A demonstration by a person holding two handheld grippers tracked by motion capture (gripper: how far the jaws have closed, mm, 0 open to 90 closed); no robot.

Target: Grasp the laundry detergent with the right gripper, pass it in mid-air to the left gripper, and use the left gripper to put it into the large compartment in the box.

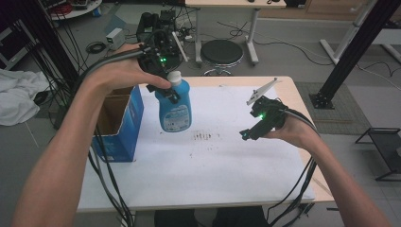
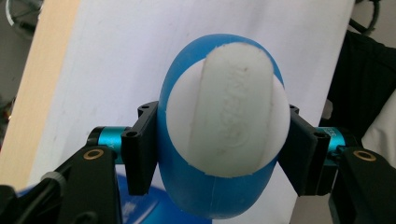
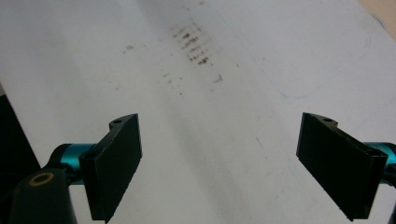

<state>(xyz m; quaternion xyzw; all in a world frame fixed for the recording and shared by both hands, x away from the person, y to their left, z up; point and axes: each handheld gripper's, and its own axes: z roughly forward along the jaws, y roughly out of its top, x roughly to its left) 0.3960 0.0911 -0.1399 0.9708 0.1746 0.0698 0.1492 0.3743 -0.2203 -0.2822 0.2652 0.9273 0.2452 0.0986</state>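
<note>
Blue bottle with a white cap hangs above the white sheet on the table, beside an open blue box. The left gripper pinches it just under the cap, one black jaw on each side. The right gripper is well apart to the right, its jaws spread wide with nothing between them, over faint dark smudges.
</note>
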